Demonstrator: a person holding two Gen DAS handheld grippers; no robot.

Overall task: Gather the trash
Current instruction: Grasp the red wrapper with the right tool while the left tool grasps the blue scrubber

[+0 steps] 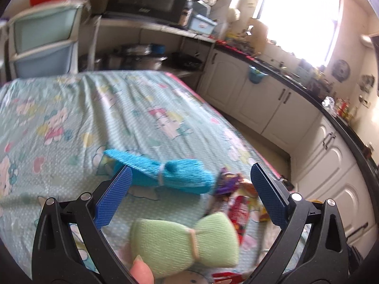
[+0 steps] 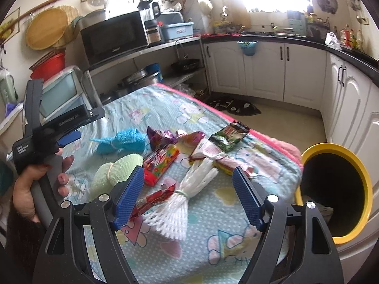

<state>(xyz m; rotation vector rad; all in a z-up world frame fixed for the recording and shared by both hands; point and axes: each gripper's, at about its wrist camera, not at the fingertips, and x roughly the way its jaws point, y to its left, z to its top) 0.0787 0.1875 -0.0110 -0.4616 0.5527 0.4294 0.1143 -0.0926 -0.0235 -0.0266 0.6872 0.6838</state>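
Note:
Snack wrappers lie in a heap on the cartoon-print tablecloth [image 2: 213, 213]: a purple one [image 2: 161, 137], a red candy pack [image 2: 161, 161], a green packet [image 2: 227, 137]. Tied foam nets lie among them: blue [image 2: 120, 142], green [image 2: 111, 172], white [image 2: 182, 203]. My right gripper [image 2: 189, 198] is open above the white net. My left gripper [image 1: 191, 194] is open and empty over the blue net [image 1: 170, 172] and green net [image 1: 187, 243]; it also shows in the right wrist view [image 2: 71, 137]. A yellow-rimmed bin [image 2: 338, 198] stands at the table's right edge.
White cabinets [image 2: 267, 71] with a dark counter run along the back and right. A shelf with a microwave [image 2: 116, 37] and pots stands behind the table. Plastic drawers [image 1: 45, 42] stand at the back left. A dark mat [image 2: 234, 106] lies on the floor.

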